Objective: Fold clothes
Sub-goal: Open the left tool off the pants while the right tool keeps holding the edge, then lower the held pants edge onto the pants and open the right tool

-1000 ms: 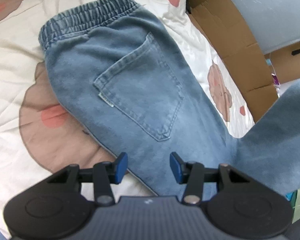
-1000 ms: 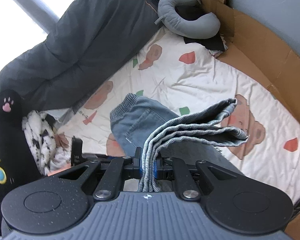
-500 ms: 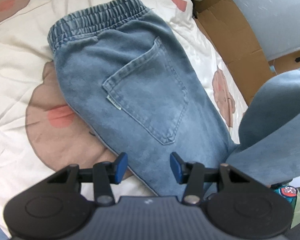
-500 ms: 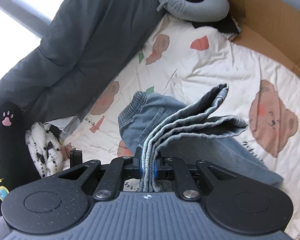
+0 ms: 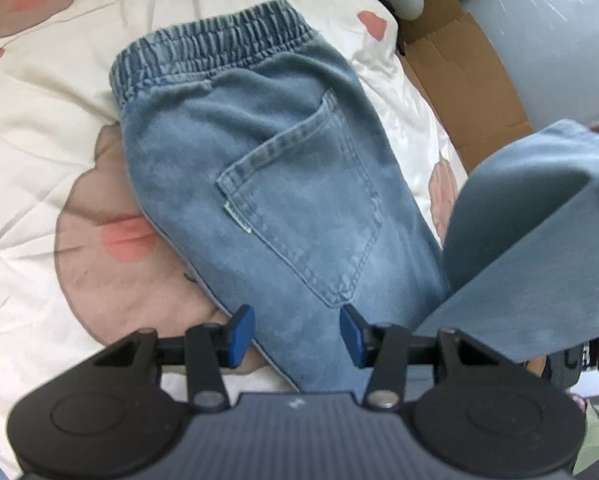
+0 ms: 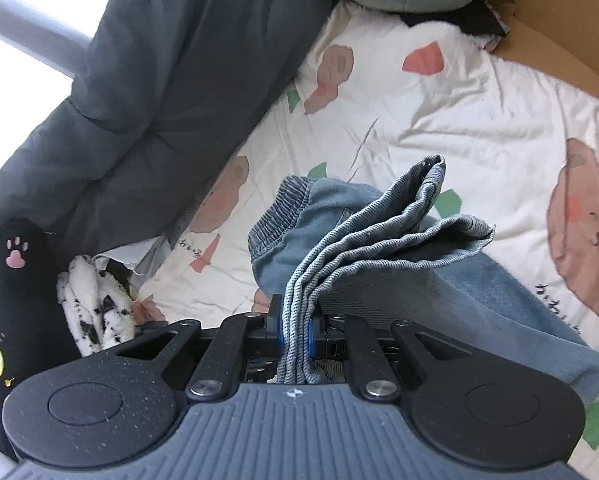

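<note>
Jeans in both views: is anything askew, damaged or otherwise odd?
Nothing stands out. The jeans lie flat on the bedsheet, undamaged. The right gripper holds the stacked hems aloft mid-fold; the left gripper hovers open.

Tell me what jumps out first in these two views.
The blue jeans lie waistband-up across the bear-print sheet, back pocket showing. The right tongs are clamped on the bunched leg hems, lifted above the waistband. The left tongs hover open over the thigh, holding nothing.
</note>
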Demonstrator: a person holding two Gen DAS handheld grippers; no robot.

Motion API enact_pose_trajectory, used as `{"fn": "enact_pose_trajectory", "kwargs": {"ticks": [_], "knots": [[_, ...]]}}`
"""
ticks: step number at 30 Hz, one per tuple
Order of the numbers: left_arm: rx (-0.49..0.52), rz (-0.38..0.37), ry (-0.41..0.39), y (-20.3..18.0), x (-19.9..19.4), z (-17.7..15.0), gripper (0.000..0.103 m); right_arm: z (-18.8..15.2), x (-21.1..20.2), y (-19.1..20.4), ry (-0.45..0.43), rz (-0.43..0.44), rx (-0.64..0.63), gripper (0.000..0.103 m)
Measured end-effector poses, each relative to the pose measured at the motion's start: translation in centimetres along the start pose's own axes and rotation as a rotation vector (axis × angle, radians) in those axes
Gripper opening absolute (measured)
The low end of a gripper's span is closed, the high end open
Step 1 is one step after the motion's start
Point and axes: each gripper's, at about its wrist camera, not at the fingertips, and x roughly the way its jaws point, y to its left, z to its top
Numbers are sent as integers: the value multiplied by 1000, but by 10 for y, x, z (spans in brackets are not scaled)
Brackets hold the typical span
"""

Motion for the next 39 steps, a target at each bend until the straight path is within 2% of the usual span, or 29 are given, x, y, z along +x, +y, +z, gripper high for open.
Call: {"fn": "enact_pose_trajectory", "kwargs": {"ticks": [7, 11, 17, 23, 26, 27, 30, 35, 37, 39], "knots": [[-43, 13, -47, 9, -11, 6, 50, -7, 55, 0, 6, 7, 2, 10], [-67, 40, -72, 16, -19, 10, 50, -4, 81, -7, -26, 14, 56, 11], [-51, 100, -81, 23, -28, 18, 50, 3, 122, -23, -64, 30, 156, 13], [-63, 138, -93, 37, -34, 27, 50, 11, 158, -26, -48, 4, 190, 13], [-86, 149, -108, 43, -35, 30, 50, 15, 174, -26, -39, 3, 205, 24], [-93, 153, -113, 45, -35, 31, 50, 17, 180, -27, -34, 9, 214, 29], [-111, 171, -123, 48, -34, 33, 50, 20, 199, -30, -15, 45, 250, 38], [-139, 217, -132, 57, -39, 37, 50, 19, 228, -44, 7, 155, 389, 38], [-123, 212, -142, 55, -42, 39, 50, 19, 236, -43, 23, 152, 381, 39], [-106, 206, -154, 52, -44, 41, 50, 19, 237, -40, 29, 144, 358, 44]]}}
